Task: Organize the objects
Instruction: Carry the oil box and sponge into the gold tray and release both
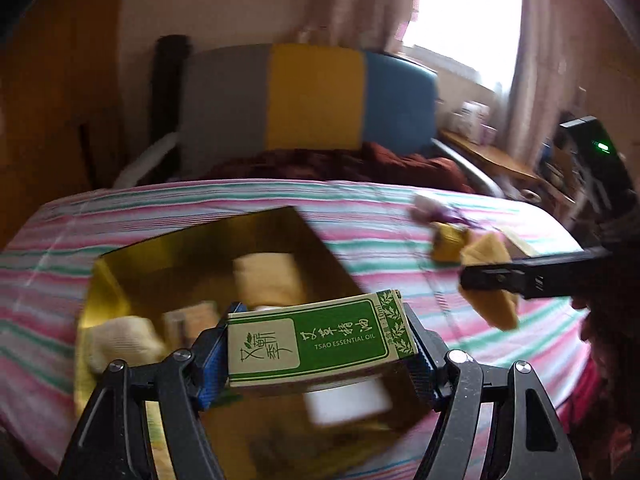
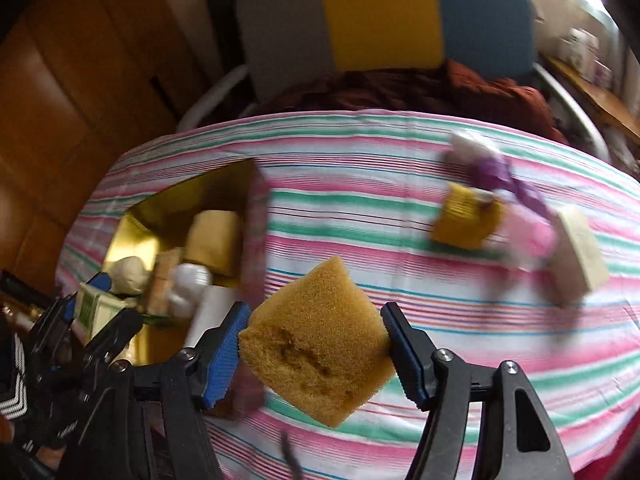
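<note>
Left claw (image 1: pixel 322 350) clamps green carton (image 1: pixel 316 340) above box rim (image 1: pixel 200 232); right claw (image 2: pixel 316 350) clamps sponge (image 2: pixel 316 344)

1. Left gripper (image 1: pixel 320 354): black plastic arms, silver screws at the joints.
2. Fingers (image 1: pixel 210 364): blue ribbed pads.
3. Right gripper (image 2: pixel 314 350): same build, black frame, blue pads, silver screws.

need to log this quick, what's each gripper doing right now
left gripper: shut on the green essential oil box, above the gold box.
right gripper: shut on the yellow sponge.
</note>
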The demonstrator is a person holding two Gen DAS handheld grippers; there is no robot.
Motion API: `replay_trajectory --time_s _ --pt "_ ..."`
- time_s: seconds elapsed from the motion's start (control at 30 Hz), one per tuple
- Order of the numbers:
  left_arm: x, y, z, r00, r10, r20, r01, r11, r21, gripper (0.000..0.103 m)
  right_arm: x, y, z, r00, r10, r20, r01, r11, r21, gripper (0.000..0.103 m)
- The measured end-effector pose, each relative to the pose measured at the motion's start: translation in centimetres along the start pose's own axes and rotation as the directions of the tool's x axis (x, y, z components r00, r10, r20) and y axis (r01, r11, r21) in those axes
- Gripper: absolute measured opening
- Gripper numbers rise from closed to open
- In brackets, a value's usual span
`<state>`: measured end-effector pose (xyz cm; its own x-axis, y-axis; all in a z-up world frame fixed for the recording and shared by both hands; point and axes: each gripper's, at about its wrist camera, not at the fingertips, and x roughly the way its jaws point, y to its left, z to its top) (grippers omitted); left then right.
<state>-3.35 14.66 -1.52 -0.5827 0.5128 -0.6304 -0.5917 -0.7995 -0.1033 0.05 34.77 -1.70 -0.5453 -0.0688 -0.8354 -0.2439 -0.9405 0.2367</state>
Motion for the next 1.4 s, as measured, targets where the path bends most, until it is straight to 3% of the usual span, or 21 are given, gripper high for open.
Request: replay_trajectory --time_s 0.33,0.43,0.5,0.57,0.67,1.03,1.4 --pt "1.0 10.0 2.3 0.979 0.204 0.013 -0.202 0.975 -0.096 0.074 4.0 8.5 4.3 0.993 0.115 0.002 -0.115 0.991 -0.061 0.069" --pt "1.8 12.2 3.0 0.969 0.248 0.000 -0.247 0.962 -0.114 0.076 4.6 11.0 6.0 0.987 0.158 0.036 -0.155 0.985 -0.080 0.076" --pt "2.3 13.5 3.2 0.961 0.276 -0.016 -0.276 0.952 -0.129 0.081 4.9 12.2 6.8 0.983 0.175 0.053 -0.171 0.982 -0.075 0.086" --pt "2.3 14.4 3.0 0.959 0.284 -0.027 -0.284 0.947 -0.149 0.083 5.1 13.0 7.3 0.980 0.188 0.068 -0.184 0.981 -0.066 0.086" --pt "2.1 14.8 2.4 0.958 0.286 -0.029 -0.286 0.942 -0.174 0.093 5.4 13.5 7.1 0.976 0.202 0.078 -0.198 0.978 -0.059 0.086" --pt "-1.2 13.5 -0.8 0.947 0.320 -0.011 -0.313 0.918 -0.245 0.094 4.0 12.8 2.6 0.986 0.124 0.115 -0.114 0.990 -0.088 0.086" --pt "-3.8 10.2 -2.2 0.951 0.308 0.022 -0.298 0.935 -0.192 0.096 1.1 12.1 -0.1 0.975 0.034 0.221 -0.010 0.994 -0.108 0.087"
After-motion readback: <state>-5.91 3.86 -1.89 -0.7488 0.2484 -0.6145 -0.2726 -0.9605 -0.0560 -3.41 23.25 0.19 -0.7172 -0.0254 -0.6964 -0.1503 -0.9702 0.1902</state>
